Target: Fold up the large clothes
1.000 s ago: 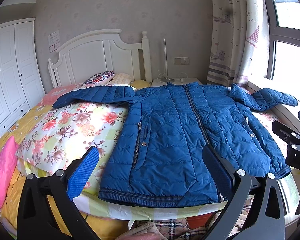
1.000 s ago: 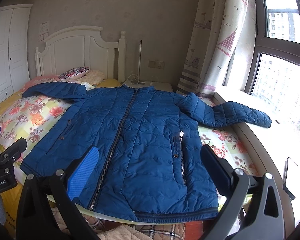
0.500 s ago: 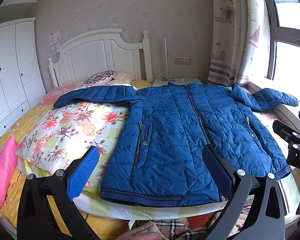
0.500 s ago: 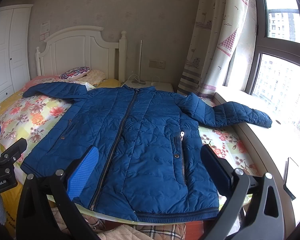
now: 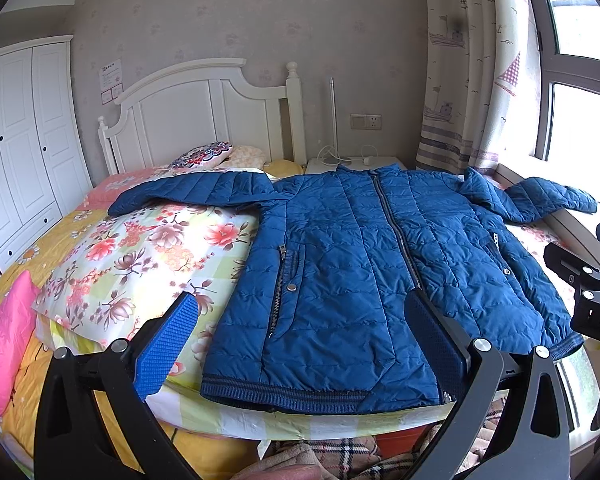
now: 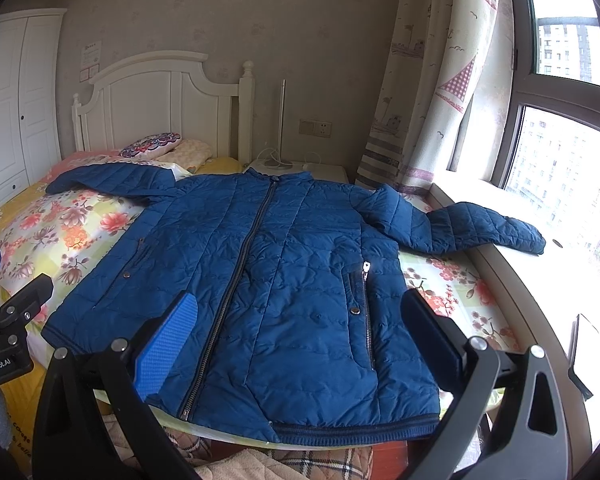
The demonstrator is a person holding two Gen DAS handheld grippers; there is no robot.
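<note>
A blue quilted jacket (image 5: pixel 364 280) (image 6: pixel 268 280) lies flat and zipped on the bed, front up, collar toward the headboard and hem at the near edge. Its left sleeve (image 5: pixel 196 190) stretches over the floral quilt; its right sleeve (image 6: pixel 480 228) rests on the window sill. My left gripper (image 5: pixel 300 336) hovers open above the hem's left half, holding nothing. Over the hem's right half my right gripper (image 6: pixel 296 332) also stands open and empty. Each gripper's body shows at the edge of the other's view.
A floral quilt (image 5: pixel 140 256) covers the bed, with a pink pillow (image 5: pixel 4 344) at the left. A white headboard (image 5: pixel 196 116), a nightstand (image 5: pixel 356 162) and a wardrobe (image 5: pixel 20 148) stand behind. A curtain (image 6: pixel 432 80) and window sill (image 6: pixel 500 280) flank the right. Plaid fabric (image 5: pixel 340 456) lies below the bed edge.
Both views have drifted very slightly; the jacket and both grippers stay as they were.
</note>
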